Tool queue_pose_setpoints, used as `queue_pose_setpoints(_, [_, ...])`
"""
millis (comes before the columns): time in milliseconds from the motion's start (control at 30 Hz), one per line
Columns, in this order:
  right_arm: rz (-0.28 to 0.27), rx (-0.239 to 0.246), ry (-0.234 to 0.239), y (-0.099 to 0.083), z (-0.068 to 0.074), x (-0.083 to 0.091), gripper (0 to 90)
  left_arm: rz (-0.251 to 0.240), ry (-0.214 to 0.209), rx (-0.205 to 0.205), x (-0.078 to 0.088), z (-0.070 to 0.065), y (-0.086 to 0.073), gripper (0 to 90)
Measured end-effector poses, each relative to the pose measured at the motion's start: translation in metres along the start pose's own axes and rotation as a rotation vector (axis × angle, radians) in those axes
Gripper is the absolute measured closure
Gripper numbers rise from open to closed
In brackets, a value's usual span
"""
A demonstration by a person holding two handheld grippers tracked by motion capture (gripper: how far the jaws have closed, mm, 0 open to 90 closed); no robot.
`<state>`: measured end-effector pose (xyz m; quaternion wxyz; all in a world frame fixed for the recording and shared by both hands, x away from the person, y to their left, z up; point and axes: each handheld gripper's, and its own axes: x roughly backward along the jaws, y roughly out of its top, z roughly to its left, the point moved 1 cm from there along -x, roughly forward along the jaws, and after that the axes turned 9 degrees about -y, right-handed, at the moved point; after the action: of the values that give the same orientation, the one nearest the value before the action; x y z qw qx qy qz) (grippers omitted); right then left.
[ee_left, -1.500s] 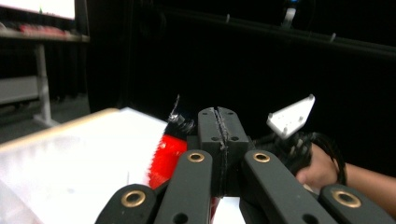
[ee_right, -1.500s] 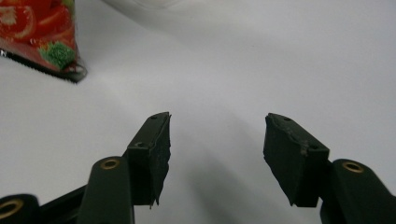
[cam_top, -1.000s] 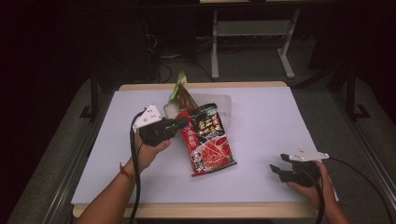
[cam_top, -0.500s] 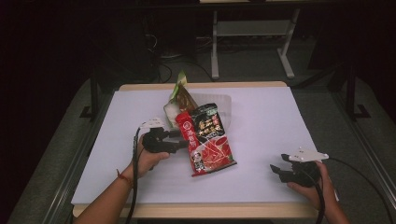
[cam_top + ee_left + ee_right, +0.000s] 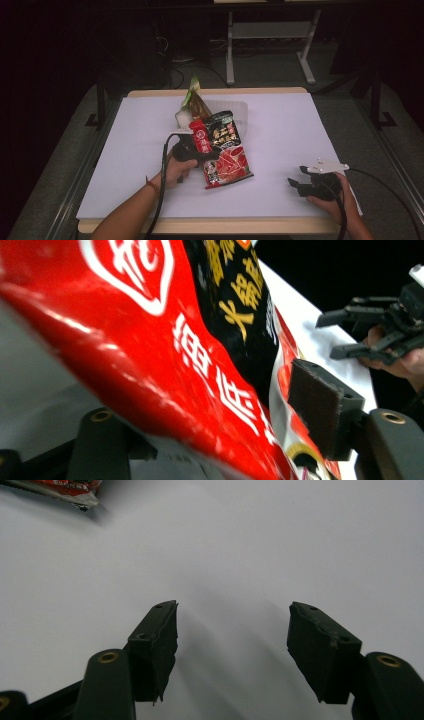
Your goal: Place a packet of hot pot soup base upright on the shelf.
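A red and black snack packet (image 5: 225,155) lies mid-table, its top resting on other packets. My left gripper (image 5: 197,152) is low at its left edge. In the left gripper view the packet (image 5: 200,365) runs between the jaws, covering the left one. The right pad (image 5: 320,410) stands just beside it, with no clear press. Those jaws have just been closing a little after opening wide. My right gripper (image 5: 296,185) rests at the near right, and its jaws (image 5: 232,645) stand open over bare white surface.
A green and brown packet (image 5: 196,102) and a pale packet (image 5: 182,117) lie behind the red one. A white sheet (image 5: 280,130) covers the table. The red packet's corner (image 5: 70,487) shows far off in the right gripper view. Dark floor and a metal stand lie beyond.
My left hand has come down and moved right to the red packet's edge, and its jaws went from nearly shut to open. The right hand has stayed still.
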<state>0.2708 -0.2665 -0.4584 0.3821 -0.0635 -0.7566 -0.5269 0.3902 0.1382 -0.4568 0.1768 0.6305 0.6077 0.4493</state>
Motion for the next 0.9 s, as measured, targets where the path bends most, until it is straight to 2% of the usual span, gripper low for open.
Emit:
queue_pose_setpoints(33, [-0.002, -0.001, -0.001, 0.0, 0.0, 0.0, 36.3, -0.01, -0.007, 0.003, 0.0, 0.0, 0.0, 40.5])
queue_pose_setpoints(100, [-0.004, 0.001, -0.002, 0.0, 0.0, 0.001, 36.4, -0.044, -0.02, 0.009, 0.004, 0.0, 0.001, 50.5])
queue_pose_setpoints(133, [-0.006, 0.001, -0.002, 0.0, -0.001, 0.001, 36.4, -0.045, -0.026, 0.002, 0.005, -0.002, 0.001, 53.8])
queue_pose_setpoints(333, [-0.009, 0.002, -0.002, 0.0, -0.001, 0.002, 36.4, -0.077, -0.055, -0.091, 0.01, -0.026, 0.006, 67.5])
queue_pose_setpoints(433, [-0.012, 0.003, -0.004, 0.0, 0.0, 0.003, 36.4, -0.081, -0.061, -0.141, 0.012, -0.04, 0.008, 71.3])
queue_pose_setpoints(600, [-0.013, 0.007, -0.009, 0.0, 0.0, 0.004, 36.4, -0.09, -0.028, -0.215, 0.011, -0.062, 0.012, 73.7])
queue_pose_setpoints(633, [-0.014, 0.007, -0.011, 0.0, 0.0, 0.004, 36.4, -0.095, -0.032, -0.221, 0.012, -0.066, 0.013, 73.8])
queue_pose_setpoints(800, [-0.023, 0.001, -0.012, 0.001, -0.002, 0.005, 36.4, -0.115, 0.021, -0.289, 0.016, -0.082, 0.02, 73.8])
queue_pose_setpoints(900, [-0.022, 0.0, -0.013, 0.0, -0.002, 0.006, 36.4, -0.153, 0.045, -0.296, 0.021, -0.085, 0.025, 73.9])
